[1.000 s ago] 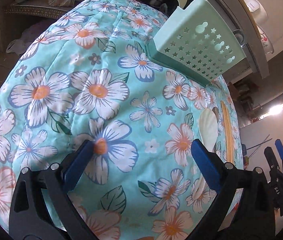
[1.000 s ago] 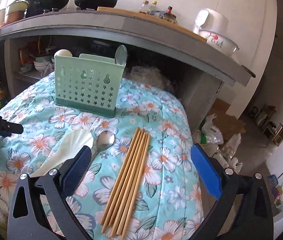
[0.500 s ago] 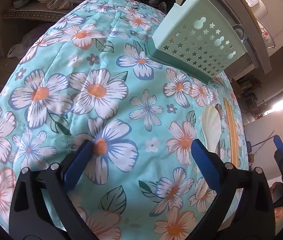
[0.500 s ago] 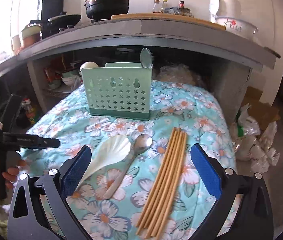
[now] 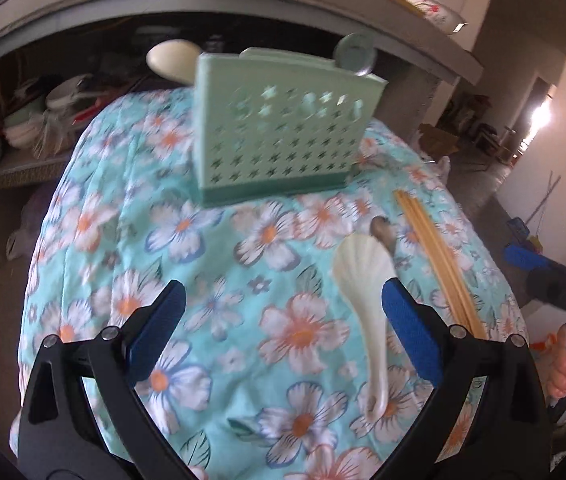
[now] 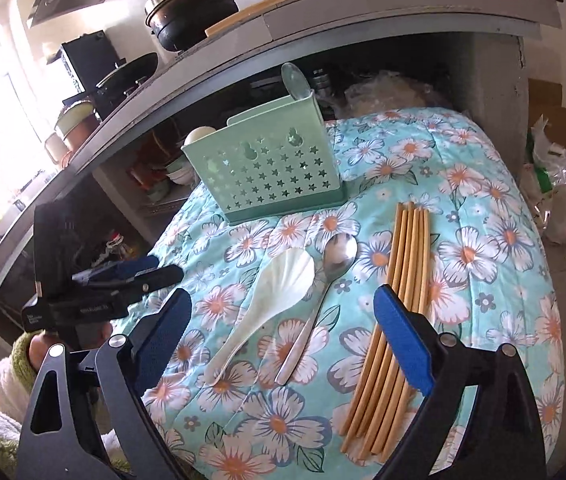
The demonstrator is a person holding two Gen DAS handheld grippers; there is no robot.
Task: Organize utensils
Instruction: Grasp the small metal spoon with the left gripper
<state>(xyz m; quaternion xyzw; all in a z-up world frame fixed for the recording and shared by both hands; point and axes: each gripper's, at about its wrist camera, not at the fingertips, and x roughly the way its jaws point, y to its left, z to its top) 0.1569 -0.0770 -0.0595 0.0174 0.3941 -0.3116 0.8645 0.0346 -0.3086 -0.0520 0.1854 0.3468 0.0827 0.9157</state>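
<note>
A mint-green perforated utensil holder [image 6: 275,164] stands at the far side of a floral cloth [image 6: 483,240]; a white spoon and a metal spoon stick up out of it. On the cloth lie a white shell-shaped spoon [image 6: 271,292], a metal spoon [image 6: 323,292] and several bamboo chopsticks [image 6: 395,320]. My right gripper [image 6: 283,328] is open and empty, above the two spoons' handles. My left gripper [image 5: 283,328] is open and empty, with the white spoon [image 5: 367,292] by its right finger. The holder [image 5: 283,136] is blurred in the left wrist view.
A grey counter [image 6: 363,20] overhangs the far side, with a black pot [image 6: 191,8] on it. Bowls and plates sit on a low shelf [image 5: 11,168] to the left. Plastic bags [image 6: 563,184] lie on the floor at right.
My left gripper has swung round to face the holder and the utensils, which now fill its view. My right gripper has shifted left and tilted, closer to the spoons. Both stay open.
</note>
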